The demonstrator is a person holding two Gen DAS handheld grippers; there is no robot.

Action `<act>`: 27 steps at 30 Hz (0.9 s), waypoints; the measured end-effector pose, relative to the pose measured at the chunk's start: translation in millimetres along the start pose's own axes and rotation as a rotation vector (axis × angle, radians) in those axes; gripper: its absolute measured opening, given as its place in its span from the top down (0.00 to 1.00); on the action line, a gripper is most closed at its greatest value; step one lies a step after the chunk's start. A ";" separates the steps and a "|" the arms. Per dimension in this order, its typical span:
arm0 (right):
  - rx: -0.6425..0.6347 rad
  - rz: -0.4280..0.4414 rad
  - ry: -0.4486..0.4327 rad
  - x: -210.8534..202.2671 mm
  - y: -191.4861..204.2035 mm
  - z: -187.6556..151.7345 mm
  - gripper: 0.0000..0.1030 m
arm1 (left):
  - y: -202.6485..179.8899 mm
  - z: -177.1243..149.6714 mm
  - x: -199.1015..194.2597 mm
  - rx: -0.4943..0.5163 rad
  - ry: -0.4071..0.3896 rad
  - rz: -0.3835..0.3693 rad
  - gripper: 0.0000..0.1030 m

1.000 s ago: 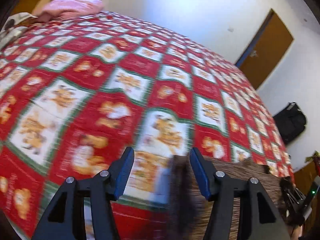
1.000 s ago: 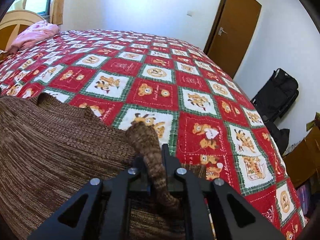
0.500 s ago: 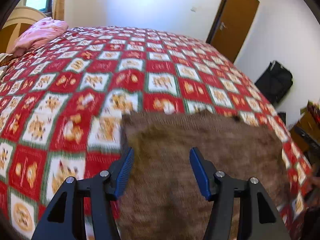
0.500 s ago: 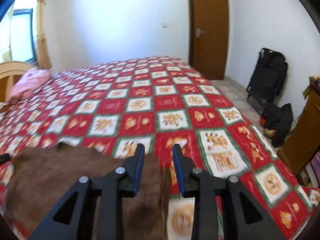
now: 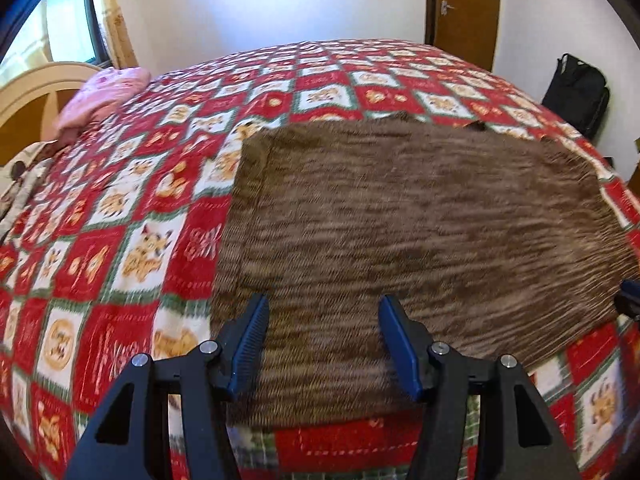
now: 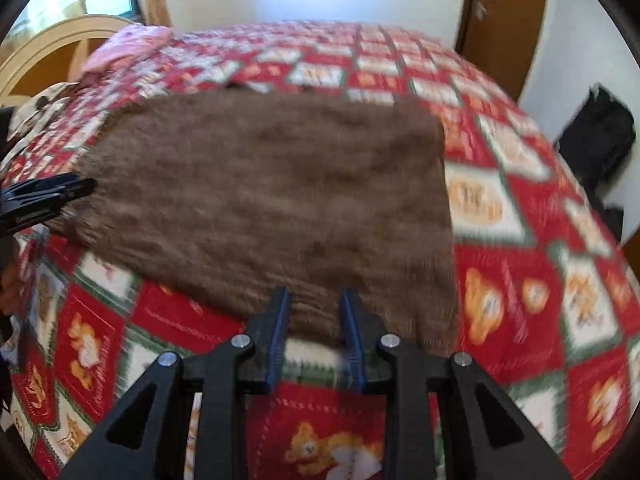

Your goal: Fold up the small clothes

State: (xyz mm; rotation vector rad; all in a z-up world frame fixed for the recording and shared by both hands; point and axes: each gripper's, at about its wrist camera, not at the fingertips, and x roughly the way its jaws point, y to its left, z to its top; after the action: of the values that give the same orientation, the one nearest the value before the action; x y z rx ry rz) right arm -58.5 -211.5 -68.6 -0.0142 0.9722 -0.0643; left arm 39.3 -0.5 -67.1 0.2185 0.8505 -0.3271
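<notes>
Our fingers are apart on both sides and clamp nothing: on the left gripper (image 5: 322, 338) the blue pads stand wide, with the near part of the brown knit garment (image 5: 400, 220) showing between them; on the right gripper (image 6: 314, 328) the gap is narrower, and the garment's near hem lies just ahead of and between the tips. Whether either pair touches the knit we cannot tell, as both views are blurred.

The garment lies spread flat on the bed (image 5: 120, 216), which is covered with a red, white and green bear-print quilt. From the left fingers it stretches ahead and off to the right, its left edge just beyond the left pad. From the right fingers it stretches ahead and to the left, its right edge running forward just to the right of the tips. The left gripper shows at the far left of the right wrist view, at the garment's left side.

We judge the task to be at an early point: the piece is laid out and smoothed, roughly rectangular, and no fold is visible in it. What remains seems to be the folding itself: taking an edge or corners, carrying them across, and squaring the result.

Well beyond the fingers, at the far left near the headboard, lies a pink cloth (image 5: 104, 96); it is too far off to tell whether it is another piece to fold.
</notes>
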 end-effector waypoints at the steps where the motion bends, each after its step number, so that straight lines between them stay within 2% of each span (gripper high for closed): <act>1: -0.004 0.004 -0.027 -2.9 -0.6 -4.0 0.70 | 0.2 -2.0 -1.0 -0.016 -0.009 0.005 0.43; 7: -0.013 -0.031 -0.001 -9.9 1.8 -9.1 0.69 | -1.3 -9.1 -9.5 -0.002 -0.014 0.082 0.43; 11: -0.079 -0.093 0.046 -19.6 11.2 -17.5 0.67 | 4.7 -16.2 -20.0 0.005 -0.020 0.138 0.43; 13: -0.100 -0.098 0.020 -32.7 15.7 -18.4 0.67 | 9.5 -17.0 -24.7 -0.016 -0.025 0.147 0.43; 17: -0.089 -0.056 -0.073 -55.5 24.7 -1.4 0.67 | 17.1 -13.6 -35.2 -0.066 -0.041 0.133 0.43; 20: -0.063 0.007 -0.107 -53.6 35.9 24.0 0.67 | 28.5 -15.7 -40.9 -0.139 -0.048 0.112 0.42; 23: -0.032 0.111 -0.132 -41.1 54.3 48.6 0.68 | 49.3 -24.1 -41.9 -0.267 -0.026 0.058 0.42; 25: -0.034 0.141 -0.112 -21.9 72.7 56.1 0.70 | 65.5 -33.1 -41.3 -0.365 -0.007 -0.002 0.42; 27: -0.037 0.180 -0.085 0.8 92.1 57.7 0.70 | 76.2 -40.4 -42.9 -0.420 -0.005 -0.015 0.42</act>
State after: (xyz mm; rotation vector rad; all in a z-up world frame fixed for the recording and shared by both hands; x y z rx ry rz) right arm -6.0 -120.6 -40.6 0.0360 0.8863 0.1191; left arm 12.8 91.4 -55.8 -0.1796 0.8960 -0.1564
